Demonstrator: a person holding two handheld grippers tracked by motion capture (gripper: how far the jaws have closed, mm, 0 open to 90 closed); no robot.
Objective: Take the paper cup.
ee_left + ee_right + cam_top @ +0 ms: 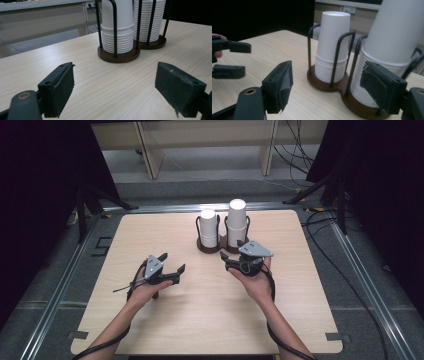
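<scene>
High view shows a light wooden table (pixel 165 330) with a double cup holder (pixel 210 249) near its far middle, two dark round bases joined side by side with black wire uprights. Each base carries a stack of white paper cups: the shorter stack (pixel 208 227) on the left, the taller stack (pixel 236 222) on the right. The right gripper (pixel 231 261) hangs just in front of the taller stack, jaws apart with nothing between them, not touching the cups. The left gripper (pixel 172 262) hovers over bare table, well left of the holder, jaws likewise parted and empty.
</scene>
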